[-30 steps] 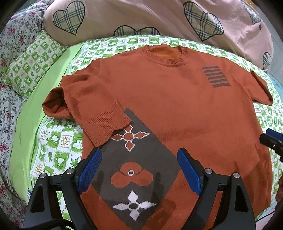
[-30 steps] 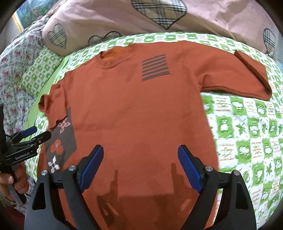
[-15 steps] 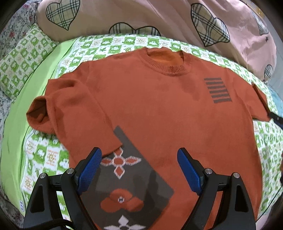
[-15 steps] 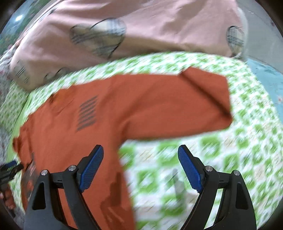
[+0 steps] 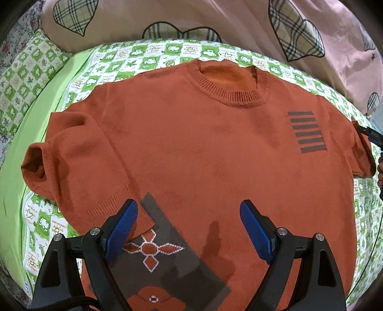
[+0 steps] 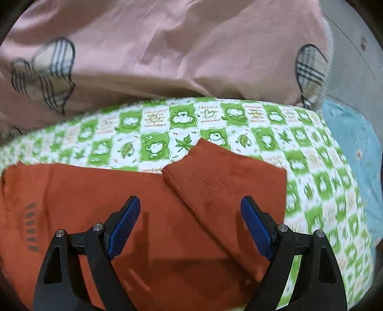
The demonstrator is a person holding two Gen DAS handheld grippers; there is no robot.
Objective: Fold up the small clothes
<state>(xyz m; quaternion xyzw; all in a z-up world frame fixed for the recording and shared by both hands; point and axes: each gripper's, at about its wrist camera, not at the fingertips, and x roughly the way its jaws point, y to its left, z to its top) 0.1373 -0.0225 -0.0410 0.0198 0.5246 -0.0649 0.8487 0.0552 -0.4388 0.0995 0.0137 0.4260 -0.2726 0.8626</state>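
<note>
Left wrist view
Garment: rust-orange knitted sweater with ribbed round collar (image 5: pixel 191 148) lies front-up, spread flat on the green-and-white checked cartoon-print bedsheet (image 5: pixel 153 55); collar toward 12 o'clock.
Markings: grey stripe block (image 5: pixel 307 131) at 2 o'clock; grey patch with flower motifs (image 5: pixel 167 258) at 6 o'clock.
Near sleeve: the sleeve at 9 o'clock (image 5: pixel 71 162) is already laid inward, its ribbed cuff resting on the body just beside the grey patch.
Left gripper (image 5: pixel 189 229): jaws spread wide, holding nothing, hovering over the lower body of the sweater.
Background: pink quilt with plaid hearts (image 5: pixel 167 21) bunched at 12 o'clock.

Right wrist view (some motion blur)
Far sleeve: orange sleeve with ribbed cuff (image 6: pixel 229 177) lies outstretched on the sheet, cuff end toward 1 o'clock.
Right gripper (image 6: pixel 190 227): jaws wide apart, empty, poised over the sleeve near its root.

Judgement
Step in hand: likely taking the outstretched sleeve to fold it inward, matching the other side.
Doing it well: pinch both layers close to the cuff, not mid-sleeve; lift only slightly and carry across so the fold line runs straight down from the shoulder.
Risk: soft knit may drag the body off square; the left gripper could rest on the body to steady it.
</note>
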